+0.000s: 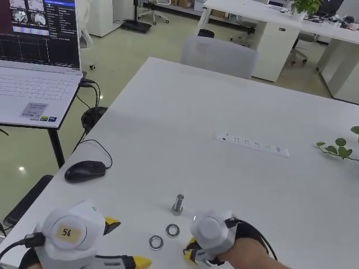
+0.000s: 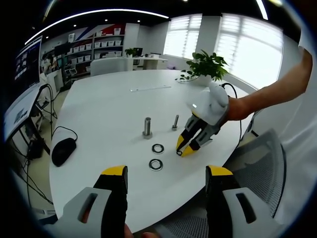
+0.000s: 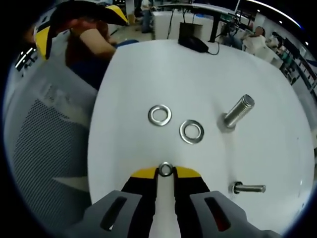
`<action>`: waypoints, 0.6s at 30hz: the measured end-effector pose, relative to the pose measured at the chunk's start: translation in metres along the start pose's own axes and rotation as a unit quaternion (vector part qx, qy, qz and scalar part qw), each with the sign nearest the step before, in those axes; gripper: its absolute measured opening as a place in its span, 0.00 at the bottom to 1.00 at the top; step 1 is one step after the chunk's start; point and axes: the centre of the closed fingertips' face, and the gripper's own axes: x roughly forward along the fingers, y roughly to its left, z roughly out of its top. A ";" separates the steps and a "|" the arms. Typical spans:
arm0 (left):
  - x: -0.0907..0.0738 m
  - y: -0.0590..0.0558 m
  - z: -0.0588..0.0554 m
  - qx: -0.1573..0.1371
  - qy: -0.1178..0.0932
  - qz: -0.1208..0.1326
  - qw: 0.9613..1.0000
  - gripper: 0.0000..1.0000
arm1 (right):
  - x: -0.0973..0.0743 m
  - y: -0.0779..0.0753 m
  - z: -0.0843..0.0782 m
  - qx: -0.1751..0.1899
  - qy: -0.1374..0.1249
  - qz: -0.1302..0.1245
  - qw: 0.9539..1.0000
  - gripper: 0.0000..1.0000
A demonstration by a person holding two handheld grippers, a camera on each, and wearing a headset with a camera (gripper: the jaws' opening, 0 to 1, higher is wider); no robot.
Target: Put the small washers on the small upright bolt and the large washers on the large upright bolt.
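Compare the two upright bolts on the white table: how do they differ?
The large bolt is thicker and taller than the small bolt. The large bolt stands nearer the two loose washers. The small bolt stands nearer the right claw, which pinches a small washer. Both bolts are silvery, stand upright and carry no washer.

the left gripper (image 1: 126,244), at the lower left of the head view, had a rounded white housing with a round yellow sticker (image 1: 67,232) printed in dark digits. a black cable (image 1: 32,240) was plugged in at its left edge, and the jaws were tipped yellow. in the left gripper view those jaws were grey, slotted and capped in yellow. the right gripper (image 1: 190,253), at lower centre, had the same white dome and yellow tips, with black cables (image 1: 234,223) looping behind it over a bare forearm (image 1: 247,260).
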 end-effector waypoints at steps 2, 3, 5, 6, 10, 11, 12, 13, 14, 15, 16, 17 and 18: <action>0.000 0.000 0.000 0.000 0.001 0.000 1.000 0.63 | -0.001 0.000 -0.001 0.007 -0.004 -0.002 1.000 0.13; 0.000 0.000 0.000 0.001 0.001 0.000 1.000 0.63 | -0.002 0.000 -0.002 0.009 -0.005 -0.004 1.000 0.13; 0.001 0.000 0.001 0.001 0.000 0.000 1.000 0.63 | -0.004 -0.002 -0.003 0.017 -0.011 -0.007 1.000 0.13; 0.001 0.000 0.001 0.001 0.000 -0.001 1.000 0.63 | -0.006 -0.002 -0.003 0.022 -0.013 -0.009 1.000 0.13; 0.003 -0.001 0.004 0.003 0.000 -0.003 1.000 0.63 | -0.010 -0.006 -0.007 0.038 -0.018 -0.015 0.999 0.13; 0.003 -0.002 0.005 0.004 0.000 -0.004 1.000 0.63 | -0.011 -0.006 -0.008 0.040 -0.019 -0.017 0.999 0.13; 0.004 -0.002 0.006 0.005 0.000 -0.005 1.000 0.63 | -0.012 -0.007 -0.009 0.042 -0.020 -0.019 0.999 0.13; 0.004 -0.003 0.006 0.006 0.000 -0.005 1.000 0.63 | -0.014 -0.008 -0.011 0.046 -0.020 -0.022 0.998 0.13; 0.005 -0.003 0.007 0.006 -0.001 -0.006 1.000 0.63 | -0.014 -0.008 -0.012 0.047 -0.020 -0.023 0.998 0.13; 0.005 -0.003 0.007 0.007 -0.001 -0.007 1.000 0.63 | -0.017 -0.009 -0.014 0.052 -0.021 -0.025 0.998 0.13; 0.006 -0.004 0.008 0.007 -0.001 -0.008 1.000 0.63 | -0.017 -0.011 -0.015 0.056 -0.022 -0.028 0.998 0.13; 0.006 -0.004 0.008 0.008 0.000 -0.008 1.000 0.63 | -0.019 -0.013 -0.017 0.060 -0.023 -0.031 0.997 0.13; 0.006 -0.004 0.008 0.008 0.000 -0.008 1.000 0.63 | -0.021 -0.014 -0.018 0.063 -0.025 -0.034 0.997 0.13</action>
